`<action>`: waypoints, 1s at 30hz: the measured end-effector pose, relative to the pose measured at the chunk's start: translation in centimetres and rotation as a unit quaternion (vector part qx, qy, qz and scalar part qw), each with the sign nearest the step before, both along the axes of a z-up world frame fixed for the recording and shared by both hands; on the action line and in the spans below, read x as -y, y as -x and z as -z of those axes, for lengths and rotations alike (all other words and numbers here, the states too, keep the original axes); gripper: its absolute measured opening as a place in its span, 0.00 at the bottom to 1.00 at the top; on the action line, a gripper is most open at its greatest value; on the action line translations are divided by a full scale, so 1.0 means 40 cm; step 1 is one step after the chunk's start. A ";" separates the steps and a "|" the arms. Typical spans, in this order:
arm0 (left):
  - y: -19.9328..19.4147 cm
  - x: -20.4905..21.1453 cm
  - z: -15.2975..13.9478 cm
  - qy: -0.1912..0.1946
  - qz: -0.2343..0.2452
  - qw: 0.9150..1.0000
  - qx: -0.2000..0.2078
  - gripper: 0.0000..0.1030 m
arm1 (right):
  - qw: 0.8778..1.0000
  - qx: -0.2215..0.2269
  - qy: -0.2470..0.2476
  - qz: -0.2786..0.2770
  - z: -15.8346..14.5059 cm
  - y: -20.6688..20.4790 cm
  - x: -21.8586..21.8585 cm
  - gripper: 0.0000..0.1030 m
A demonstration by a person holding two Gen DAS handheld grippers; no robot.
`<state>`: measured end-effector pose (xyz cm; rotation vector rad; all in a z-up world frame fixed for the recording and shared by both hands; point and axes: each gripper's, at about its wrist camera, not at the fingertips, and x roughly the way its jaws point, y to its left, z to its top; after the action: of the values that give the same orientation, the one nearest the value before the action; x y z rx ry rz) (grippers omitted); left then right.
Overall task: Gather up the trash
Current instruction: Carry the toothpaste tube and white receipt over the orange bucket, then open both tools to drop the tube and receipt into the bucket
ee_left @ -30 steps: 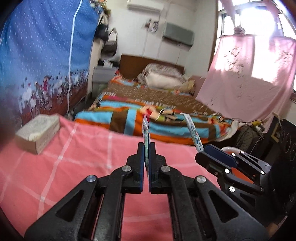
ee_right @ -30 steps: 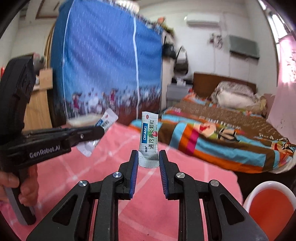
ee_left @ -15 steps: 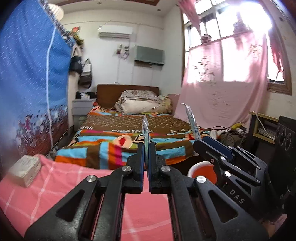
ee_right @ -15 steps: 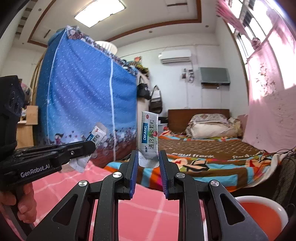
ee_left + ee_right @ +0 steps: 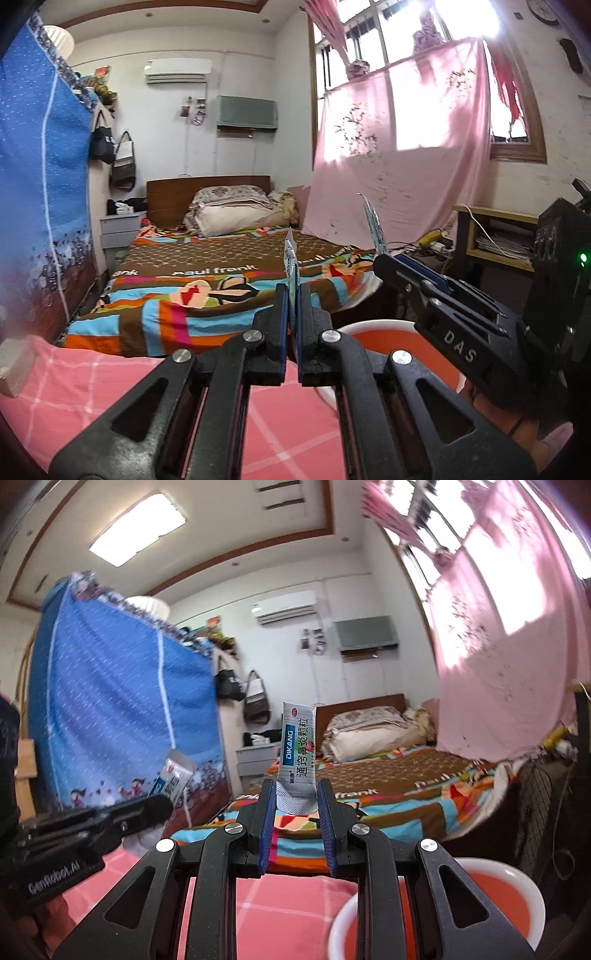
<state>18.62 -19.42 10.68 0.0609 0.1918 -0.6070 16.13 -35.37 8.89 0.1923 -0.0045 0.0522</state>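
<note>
A bed (image 5: 207,291) with a striped blanket stands beyond the pink checked cloth (image 5: 92,387); pillows (image 5: 229,214) lie at its headboard end.

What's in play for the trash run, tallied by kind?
Tools: 2, left tool and right tool
Medicine sachets: 2, one sachet in the left tool, one DIKANG sachet in the right
Red bin with white rim: 1
Total: 5

Left claw (image 5: 291,295) clamped on sachet (image 5: 290,258), right claw (image 5: 386,254) gripping another, orange bin (image 5: 373,326) below
</note>
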 end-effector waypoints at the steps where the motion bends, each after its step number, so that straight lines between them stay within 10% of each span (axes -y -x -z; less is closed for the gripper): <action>1: 0.002 0.010 0.002 -0.003 0.004 1.000 -0.001 0.07 | 1.000 -0.005 -0.013 0.006 0.004 -0.001 0.015 0.20; 30: -0.063 0.248 0.116 -0.041 0.090 0.984 -0.149 0.07 | 0.987 -0.077 -0.114 0.085 0.054 0.016 0.203 0.21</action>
<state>21.14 -29.33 6.02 0.0661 0.5064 -0.7874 15.49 -43.50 6.73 0.4241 0.1285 -0.1338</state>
